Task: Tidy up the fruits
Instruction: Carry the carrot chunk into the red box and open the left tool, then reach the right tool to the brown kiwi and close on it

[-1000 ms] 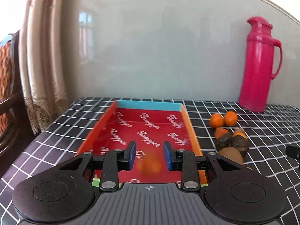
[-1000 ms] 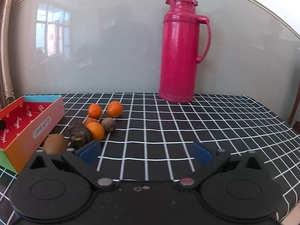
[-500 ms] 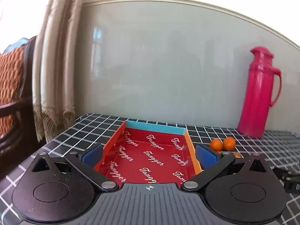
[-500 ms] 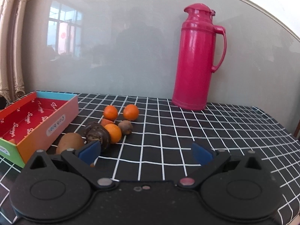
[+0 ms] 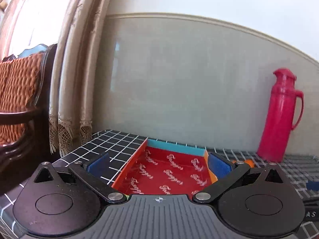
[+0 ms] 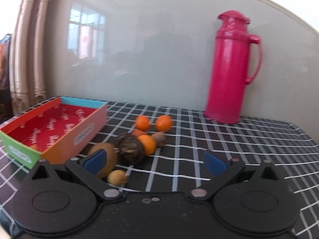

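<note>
My left gripper [image 5: 158,164] is spread wide, empty, over the red box [image 5: 169,171]; my right gripper [image 6: 154,160], equally wide and empty, faces the fruit pile [image 6: 137,141] at lower centre.

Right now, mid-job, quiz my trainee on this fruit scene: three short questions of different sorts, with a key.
1. True or false: the right gripper is shut on a fruit.
2. Multiple choice: the kiwi lies (A) inside the red box, (B) on the checked tablecloth beside the box, (C) against the pink thermos.
3. Fill in: the left gripper points over the red ____.

Key: 1 false, its jaws are open and empty; 2 B; 3 box.
</note>
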A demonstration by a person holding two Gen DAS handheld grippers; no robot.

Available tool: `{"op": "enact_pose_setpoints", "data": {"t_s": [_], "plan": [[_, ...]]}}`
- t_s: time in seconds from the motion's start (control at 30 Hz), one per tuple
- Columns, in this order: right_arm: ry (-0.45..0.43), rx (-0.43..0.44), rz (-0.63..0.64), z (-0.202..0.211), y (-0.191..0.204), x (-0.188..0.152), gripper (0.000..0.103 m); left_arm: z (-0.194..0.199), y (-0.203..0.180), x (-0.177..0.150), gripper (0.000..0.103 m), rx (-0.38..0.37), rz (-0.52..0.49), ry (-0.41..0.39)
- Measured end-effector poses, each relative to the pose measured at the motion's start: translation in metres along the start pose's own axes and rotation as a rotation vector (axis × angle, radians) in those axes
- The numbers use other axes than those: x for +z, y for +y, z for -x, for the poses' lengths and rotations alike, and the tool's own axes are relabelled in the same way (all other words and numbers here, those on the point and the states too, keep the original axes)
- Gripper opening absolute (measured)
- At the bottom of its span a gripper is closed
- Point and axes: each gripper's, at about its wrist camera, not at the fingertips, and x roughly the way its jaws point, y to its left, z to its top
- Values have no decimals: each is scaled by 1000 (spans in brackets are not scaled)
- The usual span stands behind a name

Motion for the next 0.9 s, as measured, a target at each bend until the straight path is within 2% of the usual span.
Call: {"op": "enact_pose_setpoints", "data": {"t_s": [0.2,0.63,0.8,0.9], "plan": [[-24,27,28,-8,21,4,102,0,-10,-3,103,21,-118,22],[17,72,19,-35,50,6,94,-13,43,-8,103,88,-86,122],[72,94,27,-50,62,4,74,-14,60,-9,103,111,-72,136],[91,91,28,-55,66,3,71,-15,65,-9,103,114,-67,146]]}}
